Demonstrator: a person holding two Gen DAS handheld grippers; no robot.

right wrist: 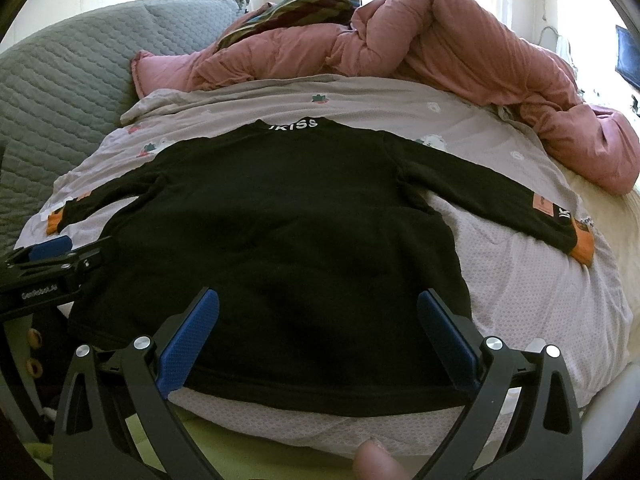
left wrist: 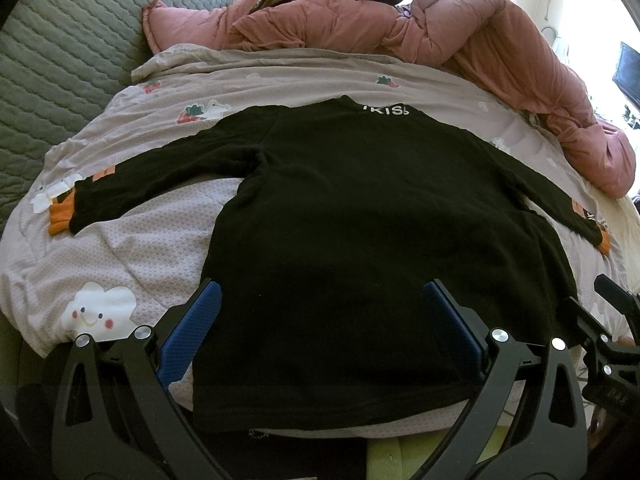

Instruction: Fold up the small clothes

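A small black long-sleeved top [left wrist: 360,220] with orange cuffs and white lettering at the collar lies flat on the bed, sleeves spread out, hem toward me. It also shows in the right wrist view [right wrist: 288,216]. My left gripper [left wrist: 322,296] is open, its blue pads over the left part of the hem. My right gripper [right wrist: 318,304] is open over the right part of the hem. Neither holds anything. The left gripper's body shows at the left edge of the right wrist view [right wrist: 48,256].
The top rests on a pale patterned quilt [left wrist: 140,248] with cloud and strawberry prints. A crumpled pink duvet [left wrist: 480,40] lies at the back and right. A grey quilted cover [left wrist: 60,60] lies at the left. The bed's near edge is just under the grippers.
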